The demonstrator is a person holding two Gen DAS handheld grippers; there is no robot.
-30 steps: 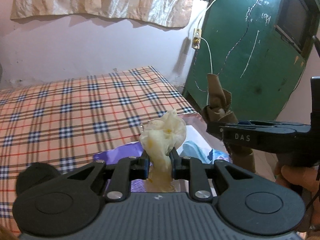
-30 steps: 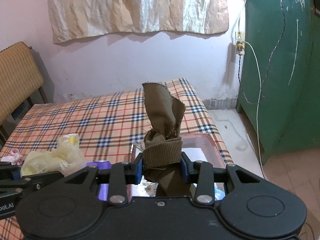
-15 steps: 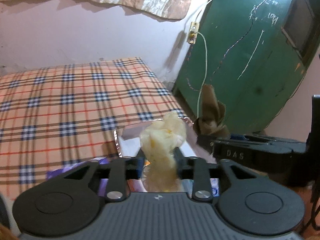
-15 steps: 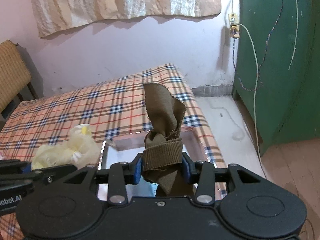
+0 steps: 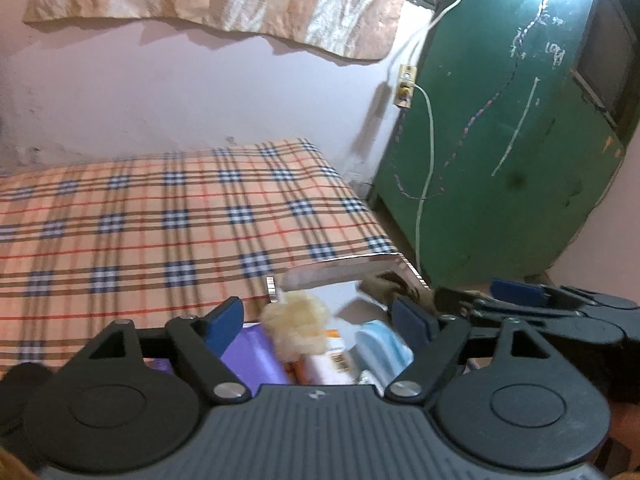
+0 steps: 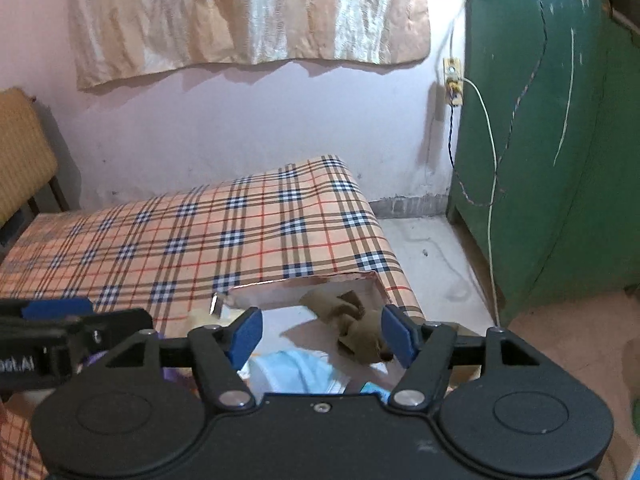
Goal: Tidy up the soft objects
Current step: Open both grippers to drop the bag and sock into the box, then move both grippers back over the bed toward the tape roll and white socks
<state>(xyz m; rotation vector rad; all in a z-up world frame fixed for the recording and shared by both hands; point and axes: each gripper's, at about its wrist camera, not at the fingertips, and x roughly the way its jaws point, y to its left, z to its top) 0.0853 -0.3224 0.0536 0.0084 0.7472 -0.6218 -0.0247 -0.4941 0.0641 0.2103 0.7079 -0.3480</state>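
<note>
My left gripper is open over an open box at the bed's near corner. A pale yellow soft cloth lies loose in the box between the jaws. My right gripper is open too, above the same box. An olive brown cloth lies crumpled in the box's far right corner; it also shows in the left wrist view. A light blue soft item and a purple item also lie in the box.
The box sits on a bed with a plaid cover. A green door with a hanging white cable stands to the right. A pink wall is behind, and a tan chair back is at far left.
Both grippers have opened and let go of their cloths. The yellow cloth and the olive cloth have dropped into the box. Both grippers moved lower and closer over the box.
</note>
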